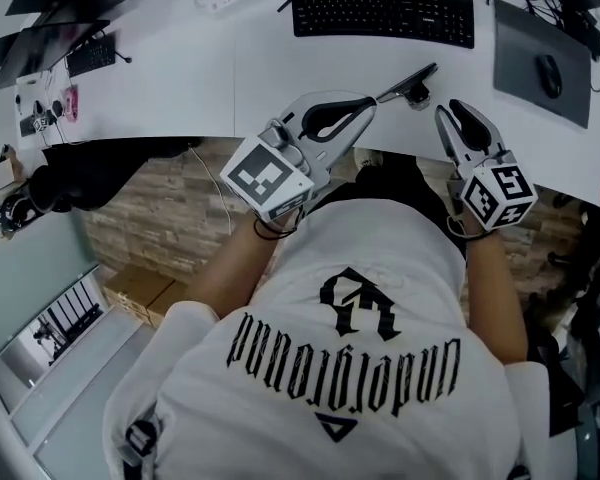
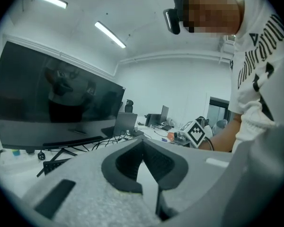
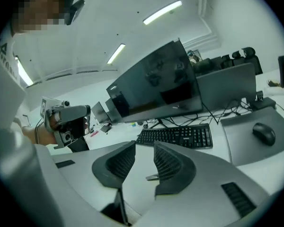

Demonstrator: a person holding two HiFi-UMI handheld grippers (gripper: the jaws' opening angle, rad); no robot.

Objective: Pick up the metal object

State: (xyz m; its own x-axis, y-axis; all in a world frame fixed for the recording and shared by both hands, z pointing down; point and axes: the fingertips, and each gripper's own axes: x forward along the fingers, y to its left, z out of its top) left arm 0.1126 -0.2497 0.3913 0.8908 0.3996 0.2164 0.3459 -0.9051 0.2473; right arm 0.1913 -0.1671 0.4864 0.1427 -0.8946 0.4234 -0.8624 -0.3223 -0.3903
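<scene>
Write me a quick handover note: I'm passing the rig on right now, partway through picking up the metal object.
Left hand-held gripper: shut, nothing between the jaws.
Right hand-held gripper: open, gripping nothing.
Metal object: lies on the white desk, on the near side of the keyboard, just ahead of both grippers' tips.
Done: both grippers are at the object; it is not lifted.
Left: close on it and lift.

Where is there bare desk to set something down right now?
The widest bare patch is the desk between the small items at far left and the keyboard. The strip between keyboard and near edge is crowded by the metal object, left claw and right claw. The mouse pad fills the right.
</scene>
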